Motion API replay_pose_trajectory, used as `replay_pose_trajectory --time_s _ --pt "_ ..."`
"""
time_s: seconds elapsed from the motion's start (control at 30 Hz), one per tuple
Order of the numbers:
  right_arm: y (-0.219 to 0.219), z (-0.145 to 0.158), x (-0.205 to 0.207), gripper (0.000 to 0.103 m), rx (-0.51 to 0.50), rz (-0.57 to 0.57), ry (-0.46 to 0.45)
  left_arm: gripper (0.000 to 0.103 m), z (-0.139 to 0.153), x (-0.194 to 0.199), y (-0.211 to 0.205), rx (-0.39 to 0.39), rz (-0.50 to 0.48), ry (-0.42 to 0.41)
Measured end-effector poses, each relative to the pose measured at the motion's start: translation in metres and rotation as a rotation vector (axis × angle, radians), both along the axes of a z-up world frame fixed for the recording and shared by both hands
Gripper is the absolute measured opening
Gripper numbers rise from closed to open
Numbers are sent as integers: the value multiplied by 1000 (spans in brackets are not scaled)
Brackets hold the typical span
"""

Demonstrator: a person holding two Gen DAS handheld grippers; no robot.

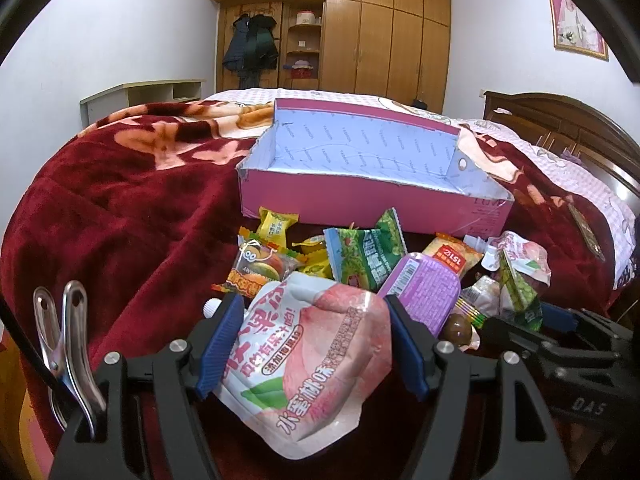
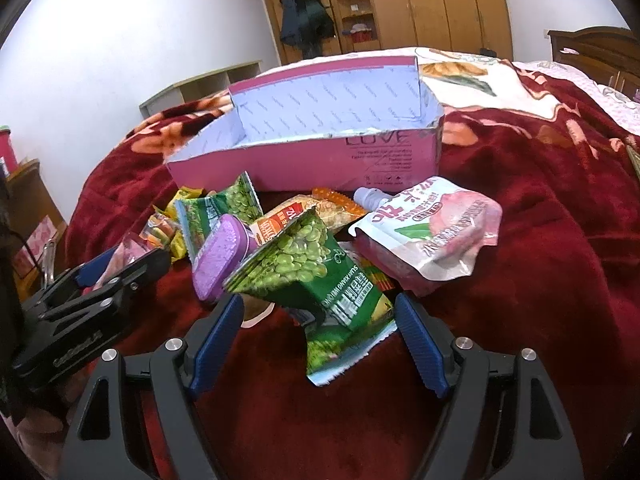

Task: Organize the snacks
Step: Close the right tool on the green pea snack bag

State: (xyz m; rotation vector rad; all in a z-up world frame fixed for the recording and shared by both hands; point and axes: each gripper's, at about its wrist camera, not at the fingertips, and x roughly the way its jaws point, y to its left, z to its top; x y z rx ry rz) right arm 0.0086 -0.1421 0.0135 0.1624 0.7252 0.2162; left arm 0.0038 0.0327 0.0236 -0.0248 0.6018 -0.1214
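Observation:
A pile of snacks lies on a red blanket in front of an open pink box [image 1: 372,204], which also shows in the right wrist view [image 2: 304,168]. My left gripper [image 1: 316,344] is open, its blue pads on either side of a pink peach jelly pouch [image 1: 316,364]. My right gripper [image 2: 320,340] is open around a green pea packet [image 2: 320,276]. The packet touches neither pad that I can see. A second peach pouch [image 2: 432,232], a purple tub [image 2: 218,260] and another green packet [image 1: 364,258] lie in the pile. The box looks empty.
The red flowered blanket [image 1: 120,220] covers the bed. A wooden headboard [image 1: 568,128] is at the right, a wardrobe [image 1: 372,40] behind. A metal clip [image 1: 68,344] hangs at my left gripper's left. The other gripper [image 2: 92,300] shows at the left of the right wrist view.

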Motion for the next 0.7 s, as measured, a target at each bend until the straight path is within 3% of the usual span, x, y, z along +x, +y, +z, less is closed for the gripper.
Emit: replay_pose_trajectory --time_s 0.17,0.3,0.5,0.7 --pt "0 -3 5 80 6 -3 9 74 -1 0 1 -1 -2 -2" --pt "-3 -4 4 65 17 -21 4 74 -1 0 1 -2 -2 -1" --pt "-9 -3 1 51 50 -29 -15 74 0 0 1 -1 -2 -4" --pt "-10 2 -9 48 60 -26 -57 74 5 -6 -4 -4 -5 -17"
